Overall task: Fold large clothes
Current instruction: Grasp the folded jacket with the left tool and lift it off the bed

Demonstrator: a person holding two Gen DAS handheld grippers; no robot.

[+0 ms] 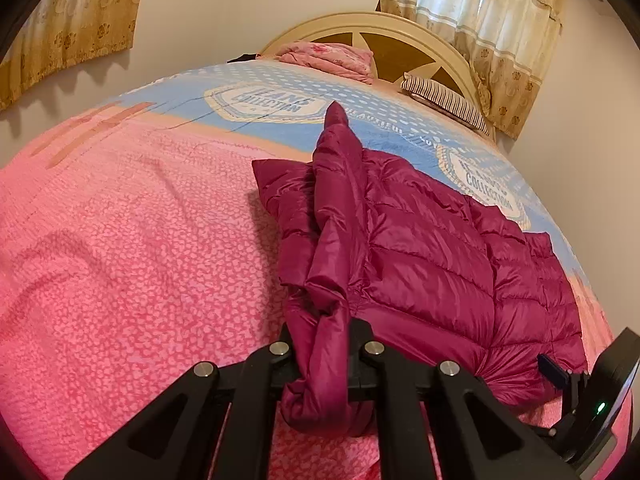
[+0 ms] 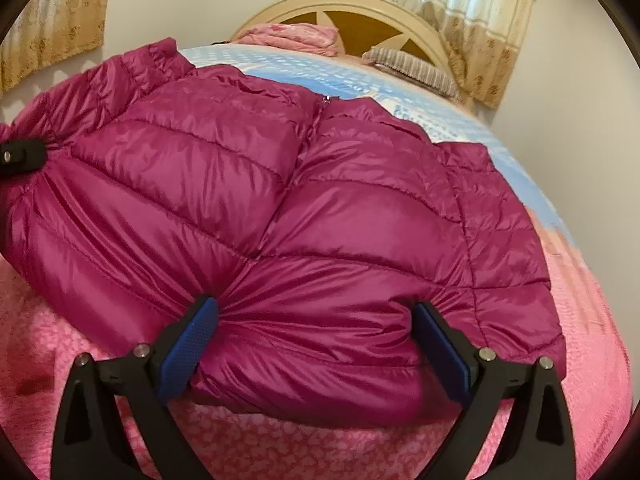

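Note:
A magenta quilted puffer jacket [image 2: 240,168] lies front up on the bed, zip closed, collar toward the headboard. My right gripper [image 2: 316,320] grips the bulky hem; its blue pads [image 2: 192,332] press into the fabric, which gathers around them. My left gripper [image 1: 324,336] is shut on a bunched edge of the jacket [image 1: 432,248] at its left side, and a sleeve runs upward from there. In the left wrist view the right gripper [image 1: 560,372] shows at the lower right, at the hem. In the right wrist view the left gripper [image 2: 20,156] shows at the left edge.
The bed has a pink patterned cover [image 1: 120,260] with a blue printed section [image 1: 256,92] toward the cream headboard [image 1: 384,36]. A folded pink blanket [image 1: 328,58] and a striped pillow [image 1: 444,102] lie by the headboard. Curtains [image 1: 500,20] hang on the walls behind.

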